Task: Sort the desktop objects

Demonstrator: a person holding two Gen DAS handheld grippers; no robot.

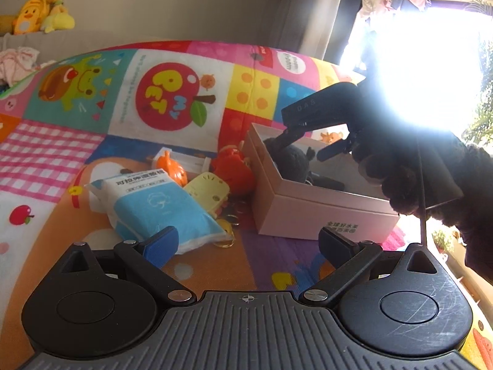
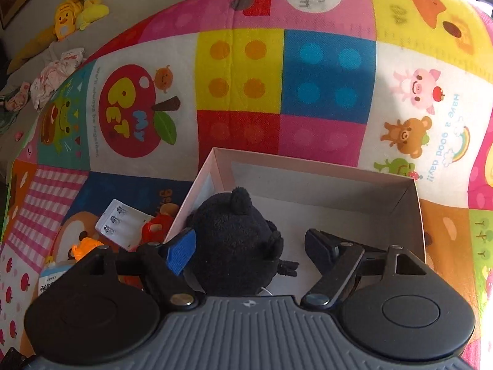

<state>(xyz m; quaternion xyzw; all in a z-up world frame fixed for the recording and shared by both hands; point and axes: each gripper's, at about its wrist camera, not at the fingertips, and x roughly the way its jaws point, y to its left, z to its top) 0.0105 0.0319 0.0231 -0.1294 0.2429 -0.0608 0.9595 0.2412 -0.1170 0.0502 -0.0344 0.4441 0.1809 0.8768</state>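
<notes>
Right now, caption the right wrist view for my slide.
Right gripper open over the pink box, black plush toy lying inside between its fingers.

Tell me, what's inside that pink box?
A black plush toy lies in the pink box, against its left wall, between the right gripper's open fingers. The rest of the floor looks bare; whatever lies under the toy is hidden.
</notes>
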